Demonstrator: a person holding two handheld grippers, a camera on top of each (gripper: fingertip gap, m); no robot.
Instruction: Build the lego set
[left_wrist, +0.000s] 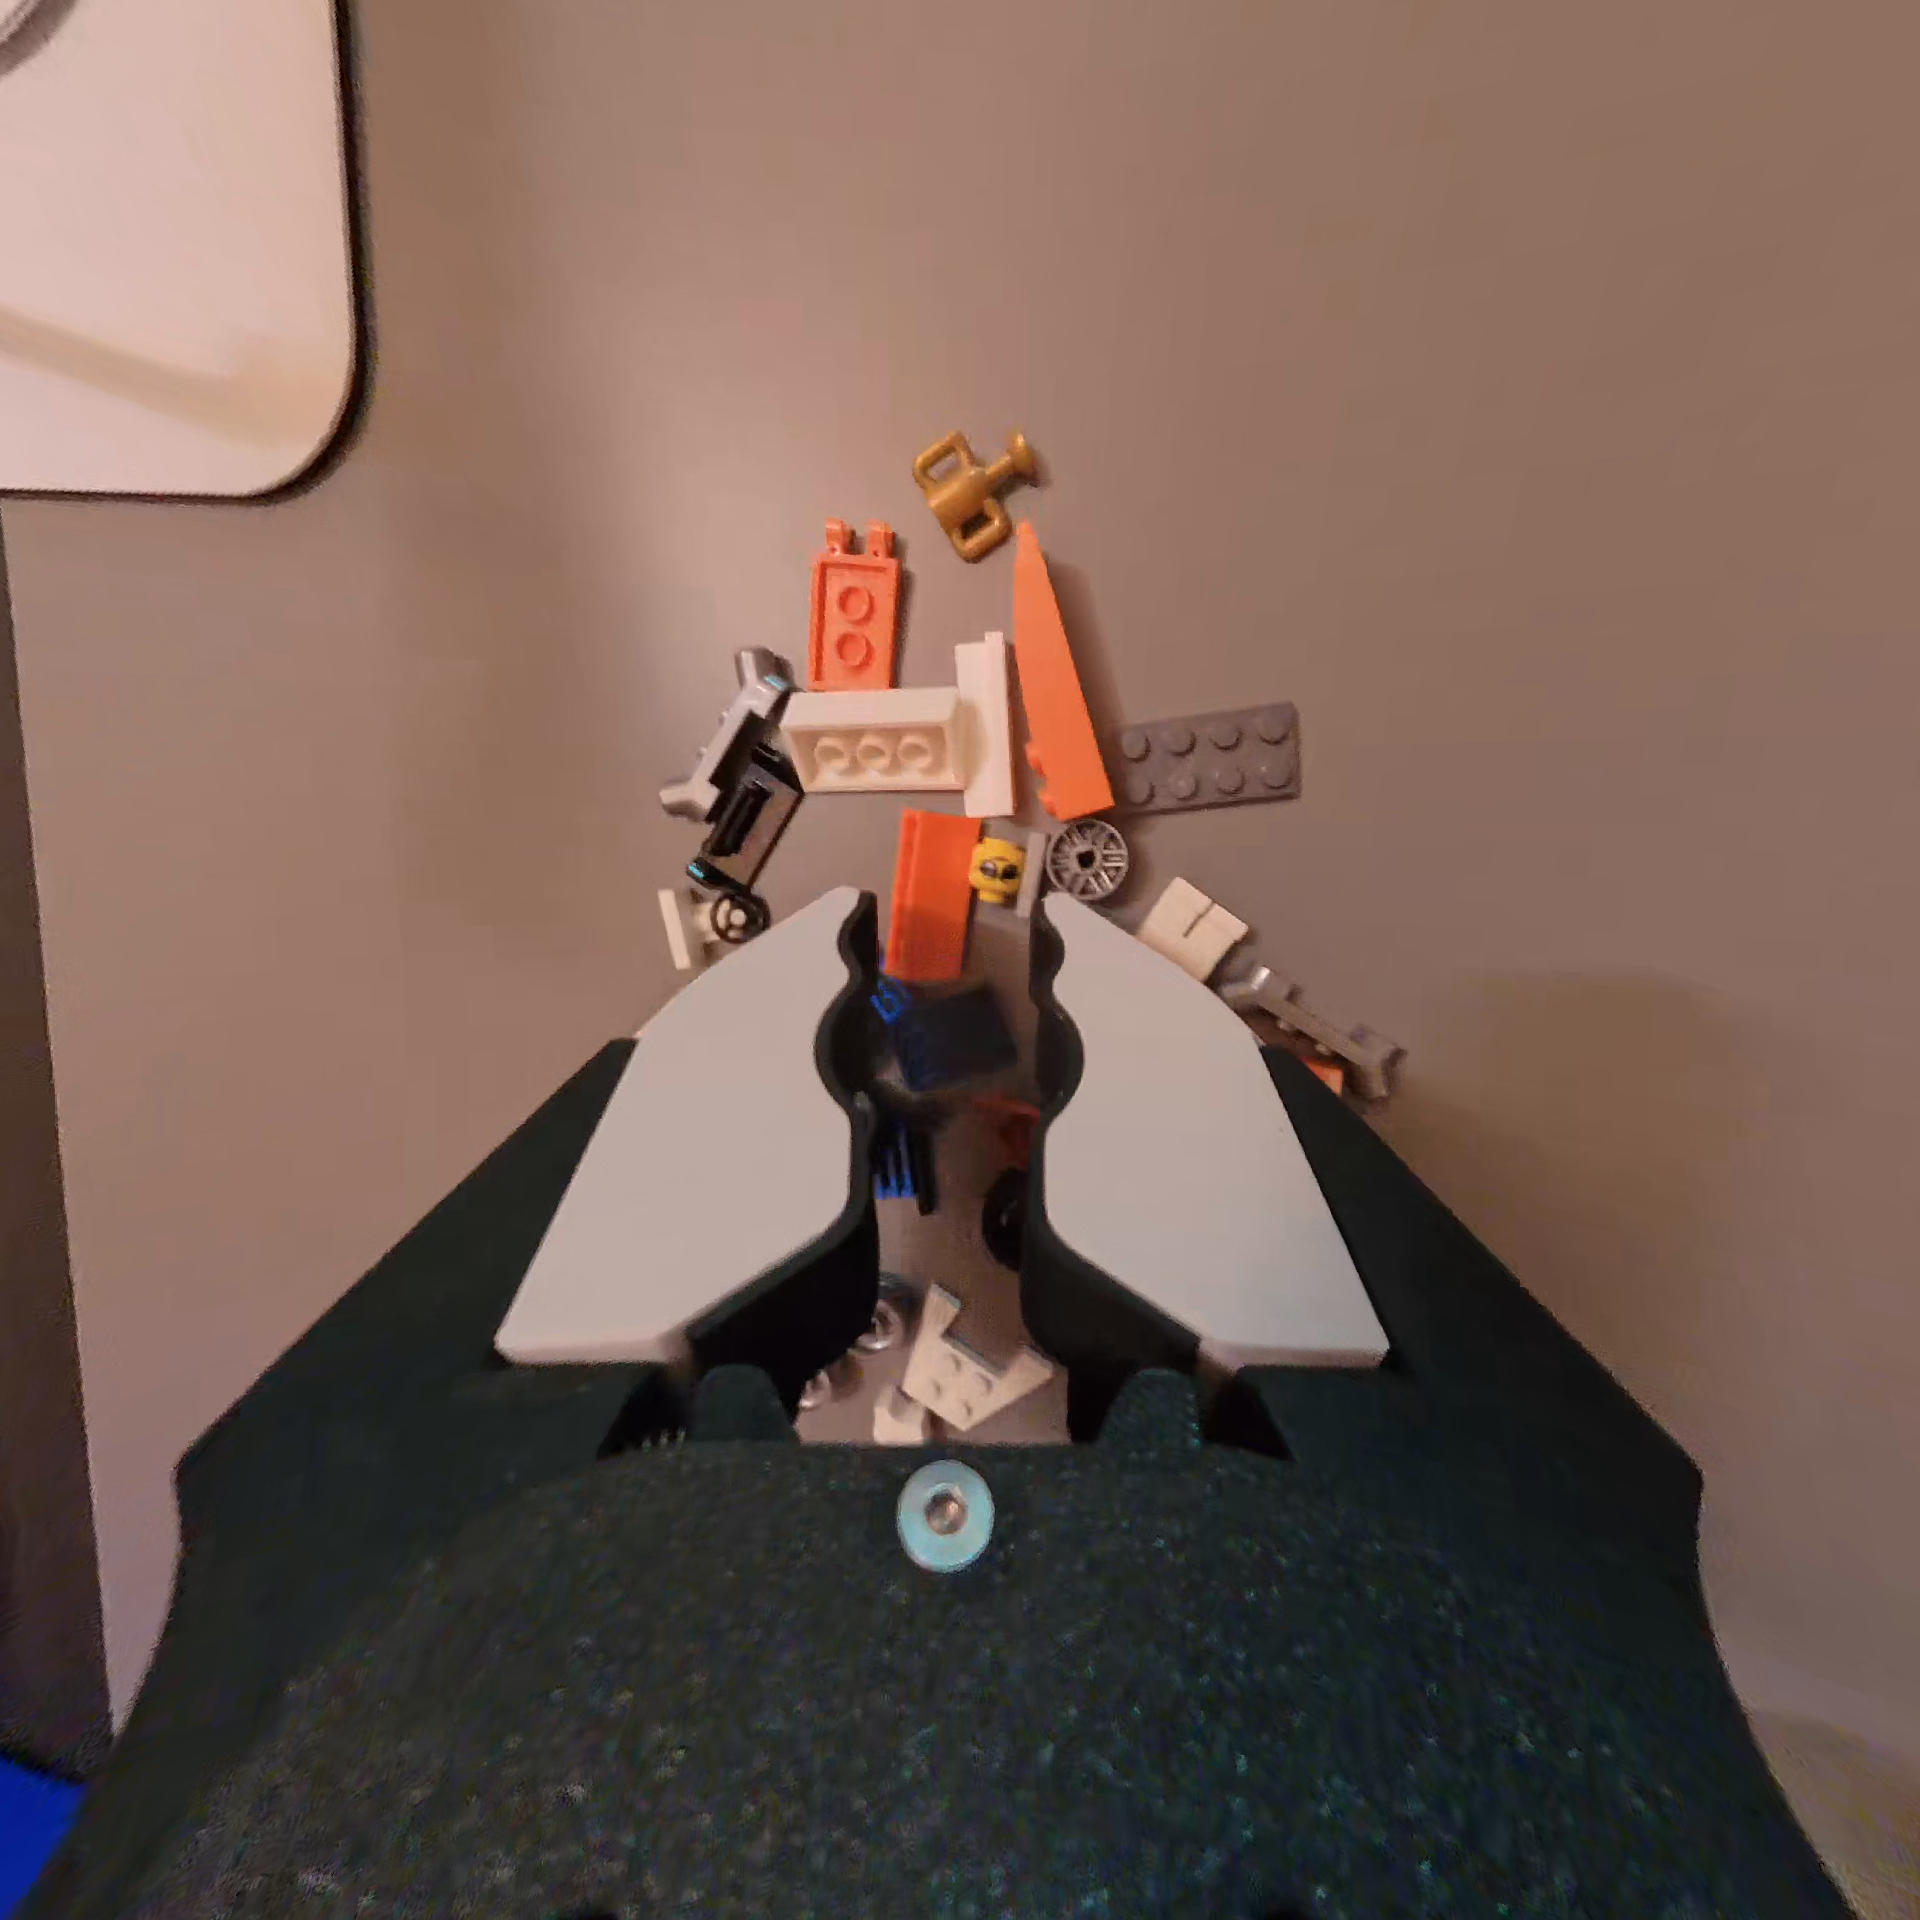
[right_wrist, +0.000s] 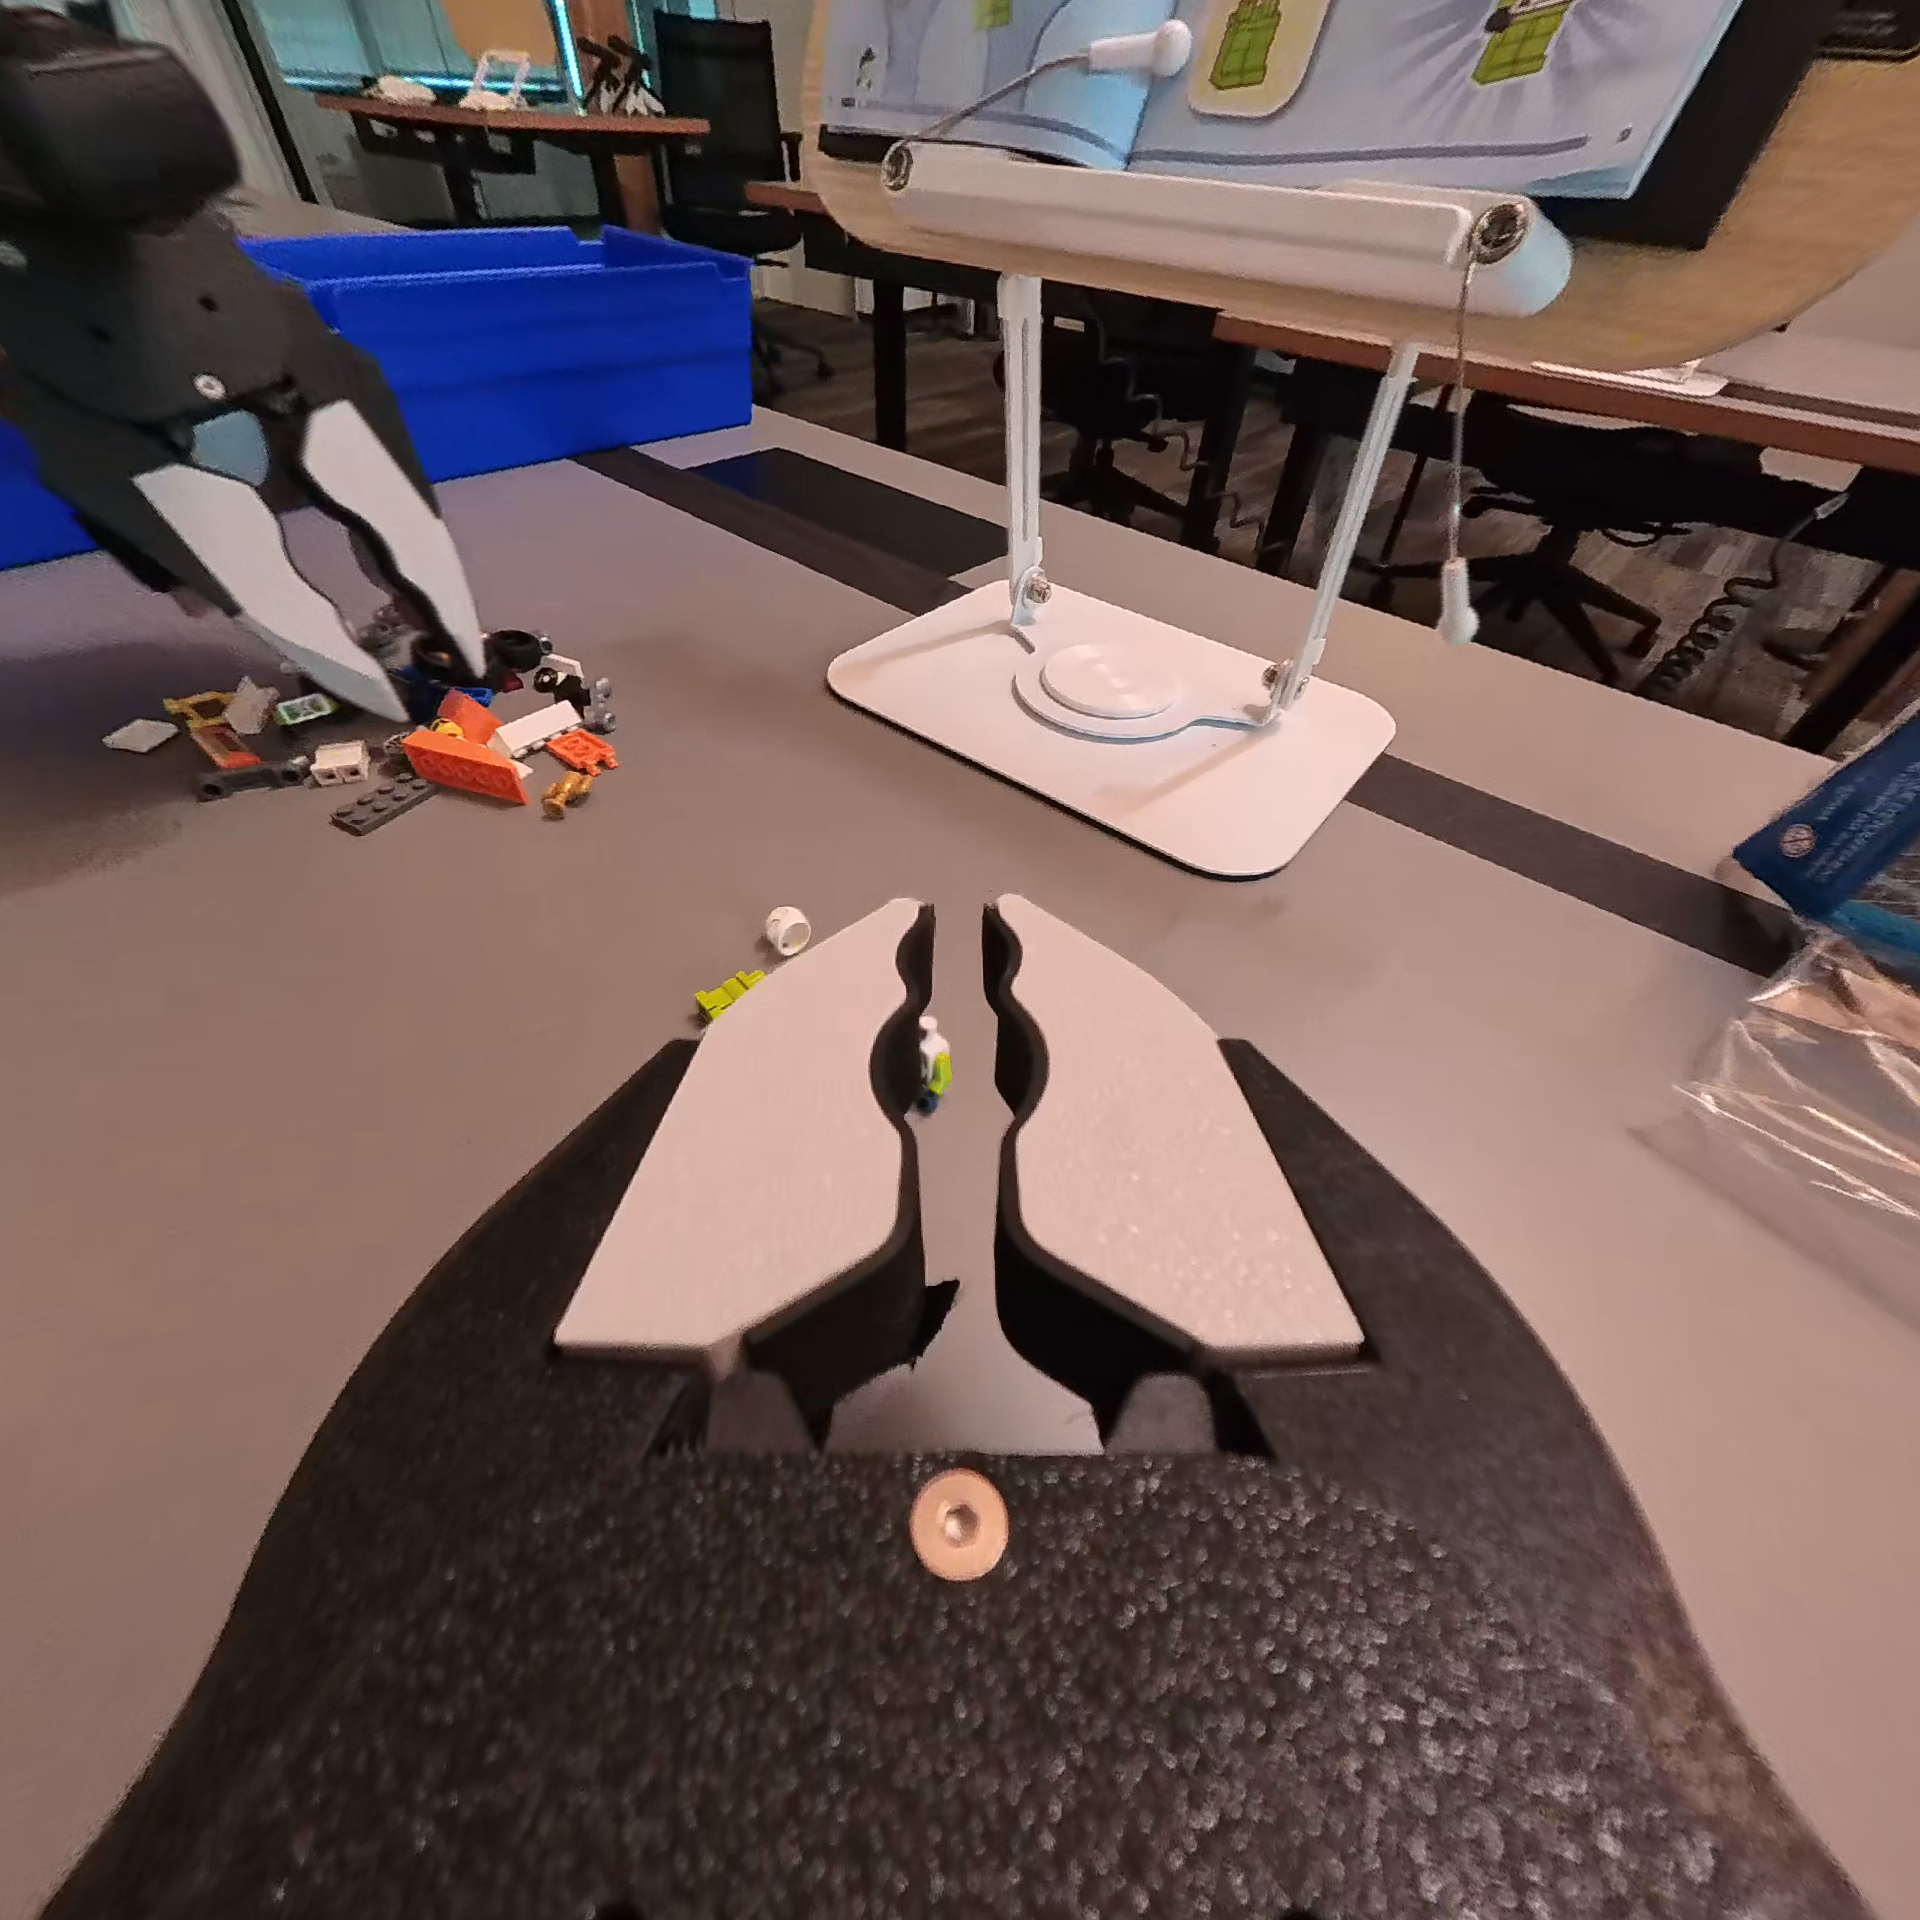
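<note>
A pile of loose lego pieces lies on the grey table (left_wrist: 1455, 520). It holds a gold trophy (left_wrist: 977, 488), an orange clip plate (left_wrist: 854, 623), a white brick (left_wrist: 883, 753), an orange wedge (left_wrist: 1055, 686), a dark grey plate (left_wrist: 1210, 753) and a yellow head (left_wrist: 997, 868). My left gripper (left_wrist: 954, 909) is open and points down into the pile, with a dark blue piece (left_wrist: 956, 1039) between its fingers, untouched. It also shows in the right wrist view (right_wrist: 434, 694). My right gripper (right_wrist: 956, 914) is low over the table, jaws narrowly apart. A small white and lime figure body (right_wrist: 933, 1065) lies between them, not clamped.
A white round piece (right_wrist: 787, 928) and a lime piece (right_wrist: 727, 995) lie left of my right gripper. A white stand (right_wrist: 1122, 727) holding an instruction booklet stands behind. Blue bins (right_wrist: 540, 322) are at the back left. A plastic bag (right_wrist: 1818, 1122) lies at the right. The gap from one gripper's tips to the other's is roughly 30 cm.
</note>
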